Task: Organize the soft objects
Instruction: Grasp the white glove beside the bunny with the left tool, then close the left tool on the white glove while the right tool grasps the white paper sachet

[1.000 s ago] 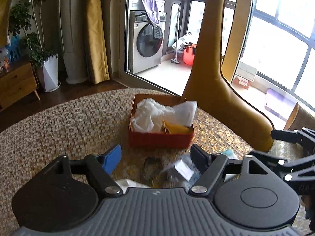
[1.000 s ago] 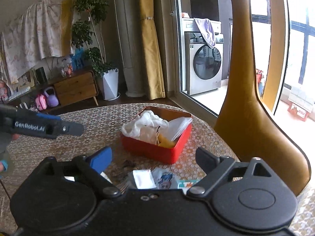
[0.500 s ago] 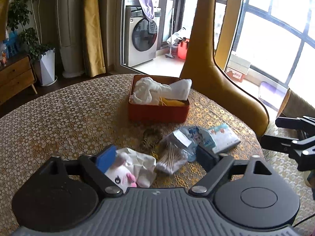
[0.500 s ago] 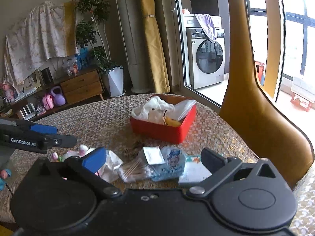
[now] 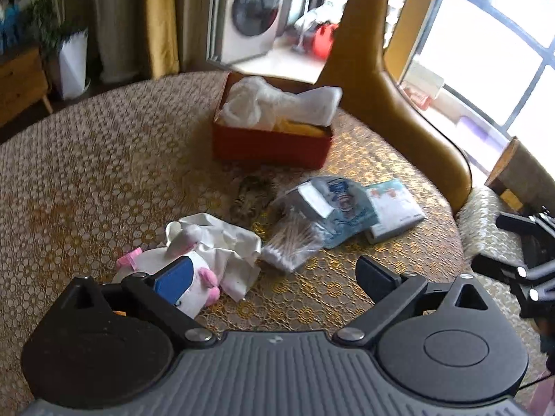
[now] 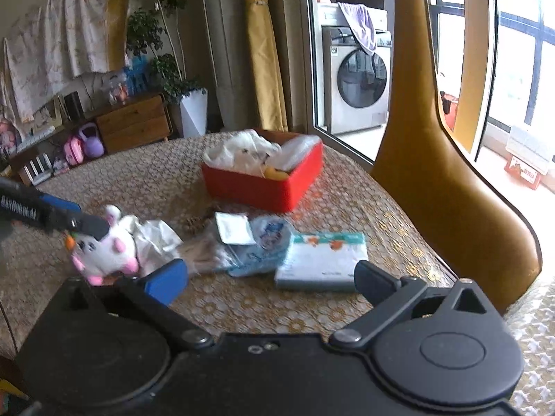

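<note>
Left wrist view: both tools spread wide over the desk [image 5: 104, 159].
Left tool [image 5: 274, 275] has just been opening, empty; plush toy [image 5: 194, 277] lies under its blue finger, red box [image 5: 270, 145] beyond; right tool [image 6: 270, 277] gaping, empty.

on the worktop [image 5: 104, 159] — counted: one red box [image 5: 270, 145], one plush toy [image 5: 194, 277], one crumpled white cloth [image 5: 229, 242], one bag of cotton swabs [image 5: 295, 239], one blue-printed pouch [image 5: 343, 208], one flat tissue pack [image 5: 392, 208]. two tongs — left [image 5: 267, 274], right [image 6: 270, 277].
</note>
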{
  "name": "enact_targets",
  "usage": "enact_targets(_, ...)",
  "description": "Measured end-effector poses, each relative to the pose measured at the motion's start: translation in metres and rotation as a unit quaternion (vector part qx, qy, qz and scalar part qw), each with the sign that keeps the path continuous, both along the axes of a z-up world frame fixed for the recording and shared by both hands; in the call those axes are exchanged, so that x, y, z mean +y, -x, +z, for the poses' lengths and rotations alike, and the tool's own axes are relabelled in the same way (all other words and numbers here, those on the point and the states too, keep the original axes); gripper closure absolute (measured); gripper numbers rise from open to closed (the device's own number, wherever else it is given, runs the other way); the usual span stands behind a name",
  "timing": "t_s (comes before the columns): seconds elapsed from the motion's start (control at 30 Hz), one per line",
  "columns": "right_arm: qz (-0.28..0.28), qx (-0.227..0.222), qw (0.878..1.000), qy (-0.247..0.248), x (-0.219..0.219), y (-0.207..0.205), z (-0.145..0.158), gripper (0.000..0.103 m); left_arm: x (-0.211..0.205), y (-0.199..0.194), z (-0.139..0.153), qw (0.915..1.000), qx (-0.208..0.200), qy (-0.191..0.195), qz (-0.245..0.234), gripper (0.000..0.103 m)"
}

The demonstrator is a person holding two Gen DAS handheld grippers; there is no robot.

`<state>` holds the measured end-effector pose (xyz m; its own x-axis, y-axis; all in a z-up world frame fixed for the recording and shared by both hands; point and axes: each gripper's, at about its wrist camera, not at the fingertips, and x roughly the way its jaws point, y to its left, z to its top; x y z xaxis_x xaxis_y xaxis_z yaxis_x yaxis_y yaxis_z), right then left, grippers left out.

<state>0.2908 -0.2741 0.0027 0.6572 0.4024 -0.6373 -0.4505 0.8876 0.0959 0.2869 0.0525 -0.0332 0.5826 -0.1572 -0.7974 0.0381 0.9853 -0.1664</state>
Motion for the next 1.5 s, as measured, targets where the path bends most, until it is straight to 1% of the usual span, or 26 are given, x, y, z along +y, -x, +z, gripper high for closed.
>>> enact_targets(0.1,0.001,0.008,1.000,0.001,-0.006,-0.007,-0.006,0.001,0.007,-0.020,-0.001,0.9998,0.012,-0.003,0.017,0.002)
enact_targets(0.23,0.014,0.019,1.000,0.002,-0.006,-0.018,-0.013,0.001,0.013,-0.046,-0.003,0.9994,0.031,0.002,0.018,0.002)
enact_targets(0.33,0.027,0.025,0.999,0.004,-0.002,-0.027,-0.019,0.001,0.010,-0.063,-0.006,0.9987,0.045,-0.019,0.017,0.002)
enact_targets(0.43,0.038,0.030,0.999,0.006,0.001,-0.036,-0.023,0.001,0.011,-0.082,-0.016,0.9970,0.065,-0.040,0.013,0.002)
enact_targets(0.57,0.053,0.034,0.998,0.010,0.008,-0.048,-0.029,0.001,0.011,-0.102,-0.031,0.9944,0.088,-0.057,0.011,0.002)
enact_targets(0.67,0.066,0.034,0.997,0.012,0.018,-0.056,-0.031,0.002,0.012,-0.113,-0.044,0.9922,0.102,-0.068,0.023,0.003)
enact_targets(0.83,0.087,0.038,0.995,0.009,0.038,-0.071,-0.035,0.004,0.013,-0.126,-0.059,0.9899,0.126,-0.061,0.023,0.003)
enact_targets(0.9,0.093,0.042,0.995,0.005,0.046,-0.078,-0.038,0.005,0.013,-0.129,-0.066,0.9886,0.134,-0.064,0.021,0.004)
enact_targets(0.97,0.099,0.044,0.994,0.004,0.054,-0.083,-0.041,0.006,0.013,-0.131,-0.074,0.9865,0.145,-0.074,0.019,0.011)
enact_targets(1.03,0.105,0.046,0.993,0.007,0.062,-0.088,-0.044,0.007,0.016,-0.133,-0.081,0.9846,0.157,-0.074,0.022,0.019)
enact_targets(1.13,0.113,0.047,0.992,0.012,0.073,-0.095,-0.050,0.009,0.021,-0.132,-0.088,0.9831,0.168,-0.068,0.025,0.022)
enact_targets(1.2,0.118,0.048,0.992,0.019,0.079,-0.100,-0.054,0.011,0.022,-0.132,-0.092,0.9818,0.174,-0.072,0.025,0.022)
enact_targets(1.3,0.117,0.049,0.992,0.029,0.089,-0.111,-0.062,0.016,0.024,-0.131,-0.098,0.9812,0.180,-0.065,0.026,0.033)
enact_targets(1.4,0.113,0.058,0.992,0.030,0.096,-0.121,-0.069,0.019,0.024,-0.130,-0.098,0.9820,0.178,-0.061,0.024,0.034)
enact_targets(1.43,0.111,0.059,0.992,0.030,0.099,-0.123,-0.072,0.020,0.023,-0.130,-0.098,0.9822,0.176,-0.061,0.022,0.036)
enact_targets(1.47,0.109,0.059,0.992,0.030,0.102,-0.125,-0.075,0.020,0.022,-0.130,-0.099,0.9823,0.176,-0.060,0.021,0.039)
enact_targets(1.5,0.107,0.059,0.992,0.030,0.104,-0.128,-0.078,0.021,0.022,-0.130,-0.100,0.9823,0.177,-0.058,0.020,0.045)
